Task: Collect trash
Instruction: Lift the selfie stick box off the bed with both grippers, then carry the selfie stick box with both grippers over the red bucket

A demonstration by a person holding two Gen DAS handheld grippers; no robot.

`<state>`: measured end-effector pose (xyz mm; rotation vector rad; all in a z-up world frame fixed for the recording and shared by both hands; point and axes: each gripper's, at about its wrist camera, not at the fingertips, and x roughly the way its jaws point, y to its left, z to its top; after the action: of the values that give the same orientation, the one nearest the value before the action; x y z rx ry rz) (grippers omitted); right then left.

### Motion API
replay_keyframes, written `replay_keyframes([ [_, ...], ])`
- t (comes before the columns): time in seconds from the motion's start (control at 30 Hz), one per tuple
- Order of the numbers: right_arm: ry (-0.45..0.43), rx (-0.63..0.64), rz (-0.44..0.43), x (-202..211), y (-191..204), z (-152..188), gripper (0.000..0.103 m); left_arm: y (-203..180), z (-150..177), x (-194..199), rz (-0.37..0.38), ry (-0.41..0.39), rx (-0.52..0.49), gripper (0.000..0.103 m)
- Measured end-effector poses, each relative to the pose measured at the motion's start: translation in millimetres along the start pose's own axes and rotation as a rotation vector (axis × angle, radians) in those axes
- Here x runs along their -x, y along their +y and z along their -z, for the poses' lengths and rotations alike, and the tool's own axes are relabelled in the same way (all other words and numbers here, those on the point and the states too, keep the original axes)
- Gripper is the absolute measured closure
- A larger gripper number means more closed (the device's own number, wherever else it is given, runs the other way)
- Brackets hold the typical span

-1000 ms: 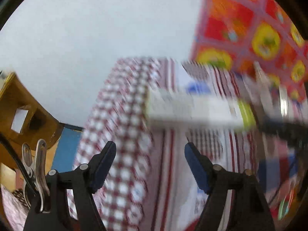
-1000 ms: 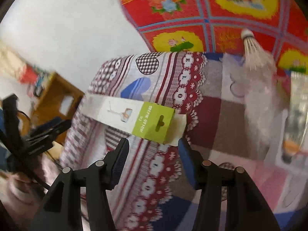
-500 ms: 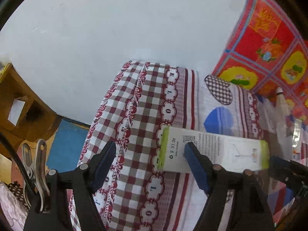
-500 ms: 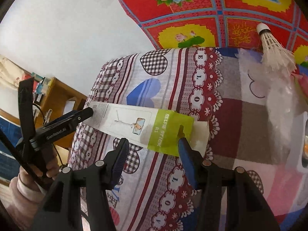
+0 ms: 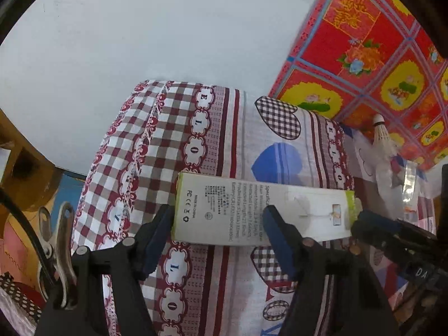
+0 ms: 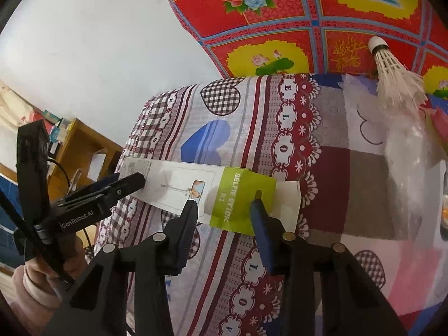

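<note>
I work over a bed spread with a patchwork sheet [image 6: 330, 184] of hearts, checks and red lace bands, and the selfie stick box [image 5: 260, 212], long, white and capped in green at both ends, lies flat across it near the bed's rounded end. My right gripper [image 6: 224, 215] comes down over the green end marked "SELFIE STICK"; its fingers [image 6: 186, 229] have just been narrowing and now stand on either side of that end, the box between them, though I cannot tell whether the pads press on the card yet. My left gripper [image 5: 218, 232] hangs over the other end, the one with the printed specifications; its fingers [image 5: 156, 238] have also just drawn in a little, yet they are spread wide, one just off the box's end edge and the other across the middle of its face, neither clamped on it. From the right view the left gripper [image 6: 117, 187] shows reaching that far end, held by my hand [image 6: 42, 280] in a pink sleeve. A shuttlecock [image 6: 392, 75] lies well apart toward the red floral blanket [image 6: 280, 14], next to a crumpled clear plastic wrapper [image 6: 406, 154].
</note>
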<state>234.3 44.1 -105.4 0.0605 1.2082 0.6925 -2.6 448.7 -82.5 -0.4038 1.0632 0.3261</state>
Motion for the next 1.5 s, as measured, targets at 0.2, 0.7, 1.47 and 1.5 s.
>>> replay_keyframes([
  [0.2, 0.012, 0.008, -0.006, 14.6, -1.7, 17.7, 0.061, -3.3, 10.6, 7.6, 0.005, 0.019, 0.002, 0.033],
  [0.7, -0.002, -0.011, 0.009, 18.9, -0.2, 16.8, 0.045, -21.3, 25.4, 12.0, 0.013, 0.024, -0.027, 0.033],
  [1.47, -0.188, -0.309, 0.128, 154.2, -116.5, 131.6, 0.050, -144.7, 80.1, 23.5, 0.179, 0.136, -0.220, 0.033],
  [1.5, -0.199, -0.318, 0.138, 161.0, -122.1, 138.1, 0.050, -151.7, 82.1, 23.2, 0.185, 0.141, -0.233, 0.033],
])
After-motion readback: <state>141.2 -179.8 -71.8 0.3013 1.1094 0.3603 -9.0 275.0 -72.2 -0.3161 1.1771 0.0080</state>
